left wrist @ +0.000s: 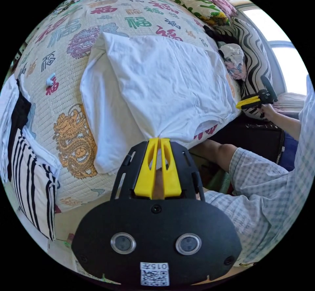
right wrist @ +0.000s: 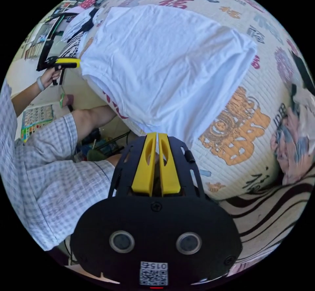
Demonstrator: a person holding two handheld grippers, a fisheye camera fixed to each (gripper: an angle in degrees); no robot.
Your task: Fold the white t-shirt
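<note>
Both grippers' yellow fingers, left gripper point(left wrist: 159, 140) and right gripper point(right wrist: 157, 135), pinch the white cotton t-shirt point(left wrist: 157, 84) on the patterned bed point(left wrist: 65, 74).

One white t-shirt point(left wrist: 157, 84) counted, two yellow-jawed grippers, left point(left wrist: 159, 139) and right point(right wrist: 157, 135), one printed bed cover point(left wrist: 75, 35), one striped garment point(left wrist: 32, 176), one zebra-striped cushion point(left wrist: 252, 54), one floral pillow point(left wrist: 193, 2).

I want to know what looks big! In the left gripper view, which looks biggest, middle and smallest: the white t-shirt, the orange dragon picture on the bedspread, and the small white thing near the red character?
1. White t-shirt
2. Orange dragon picture
3. Small white thing, far smallest.
</note>
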